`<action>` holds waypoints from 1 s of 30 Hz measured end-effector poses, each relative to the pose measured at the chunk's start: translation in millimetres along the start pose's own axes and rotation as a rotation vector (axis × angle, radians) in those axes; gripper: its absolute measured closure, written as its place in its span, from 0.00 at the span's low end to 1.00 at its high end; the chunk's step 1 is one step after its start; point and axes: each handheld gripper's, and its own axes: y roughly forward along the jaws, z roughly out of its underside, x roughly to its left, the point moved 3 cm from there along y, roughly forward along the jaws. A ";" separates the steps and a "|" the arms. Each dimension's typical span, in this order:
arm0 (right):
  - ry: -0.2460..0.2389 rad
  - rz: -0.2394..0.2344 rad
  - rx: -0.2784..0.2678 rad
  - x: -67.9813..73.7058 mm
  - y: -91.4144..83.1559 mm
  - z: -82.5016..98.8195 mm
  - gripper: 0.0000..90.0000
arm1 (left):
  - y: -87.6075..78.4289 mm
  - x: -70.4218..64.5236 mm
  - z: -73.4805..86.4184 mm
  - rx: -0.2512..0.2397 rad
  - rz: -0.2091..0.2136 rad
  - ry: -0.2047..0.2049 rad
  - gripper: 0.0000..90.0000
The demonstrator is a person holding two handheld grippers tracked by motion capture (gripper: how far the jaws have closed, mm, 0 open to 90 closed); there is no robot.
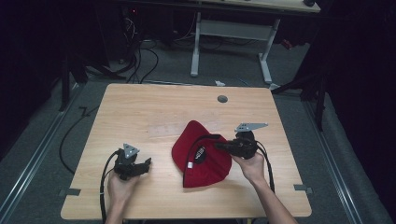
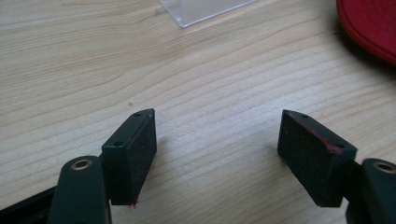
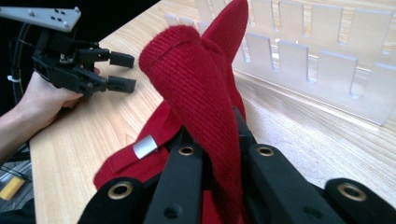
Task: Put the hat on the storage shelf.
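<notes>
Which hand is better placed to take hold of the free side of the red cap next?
Left. The left gripper rests open and empty beside the red cap, while the right gripper is already clamped on the cap's fabric.

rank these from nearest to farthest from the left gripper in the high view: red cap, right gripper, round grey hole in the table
1. The red cap, just right of the left gripper, lying mid-table.
2. The right gripper, past the cap's near edge, shut on the cap's fabric.
3. The round grey hole, toward the table's far edge.
</notes>
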 end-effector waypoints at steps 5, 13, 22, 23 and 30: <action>0.018 0.000 -0.008 -2.3 -9.2 -2.8 0.97 | -5.2 -17.1 5.5 0.002 0.050 0.067 0.28; 0.023 -0.009 -0.020 -0.2 -18.5 -13.5 0.97 | -18.3 -57.0 13.5 0.002 0.169 0.189 0.26; 0.042 -0.043 -0.025 2.5 -23.6 -23.6 0.97 | -19.7 -88.4 20.8 0.010 0.245 0.244 0.22; 0.043 -0.047 -0.025 2.5 -23.4 -24.2 0.97 | -19.2 -91.3 21.9 0.013 0.252 0.249 0.22; 0.060 -0.069 -0.021 4.3 -22.6 -28.2 0.97 | -17.4 -108.3 26.7 0.008 0.287 0.284 0.20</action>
